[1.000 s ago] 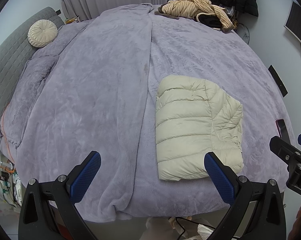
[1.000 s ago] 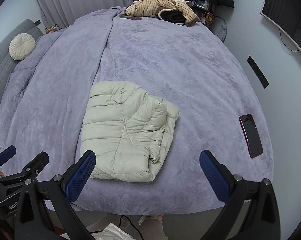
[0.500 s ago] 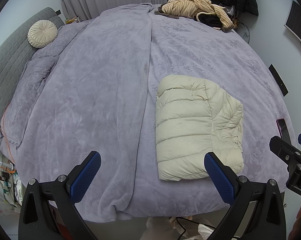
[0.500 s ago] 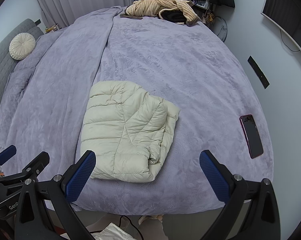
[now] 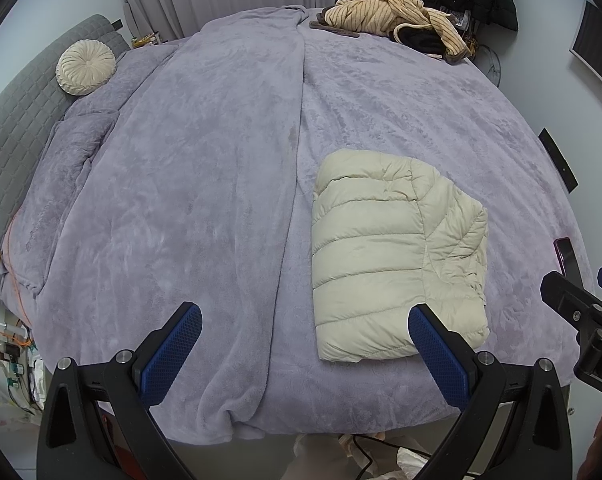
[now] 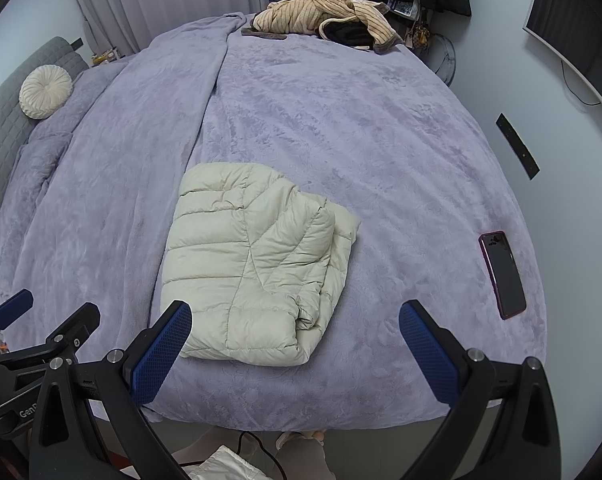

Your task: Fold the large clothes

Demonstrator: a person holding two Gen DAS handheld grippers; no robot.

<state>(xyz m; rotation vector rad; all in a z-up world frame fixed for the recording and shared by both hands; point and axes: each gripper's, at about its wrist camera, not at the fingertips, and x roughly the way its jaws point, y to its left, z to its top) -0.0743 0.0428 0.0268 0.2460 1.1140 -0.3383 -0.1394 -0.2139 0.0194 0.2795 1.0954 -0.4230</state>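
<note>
Cream puffer jacket (image 5: pixel 393 256) lies folded into a compact rectangle on the near part of the bed, on the lavender blanket (image 5: pixel 205 184), toward the right in your left wrist view and left of centre in your right wrist view (image 6: pixel 257 260). Its quilted panels face up, and a folded layer shows along its right edge. Your left gripper (image 5: pixel 305 330) hovers over the near edge of the bed with its jaws wide apart and nothing between them; its right blue pad (image 5: pixel 437 354) overlaps the jacket's near right corner in the view, though you cannot tell if it touches. Your right gripper (image 6: pixel 295 326) hangs beside it, jaws likewise spread and empty, the left pad (image 6: pixel 161 350) over the jacket's near left corner. A dark phone in a red case (image 6: pixel 503 274) lies on the blanket to the right, well apart from the jacket. At the far edge sits a heap of tan striped clothing (image 5: pixel 393 20), and at far left a round cream cushion (image 5: pixel 85 67) rests against the grey headboard (image 5: pixel 17 120)
</note>
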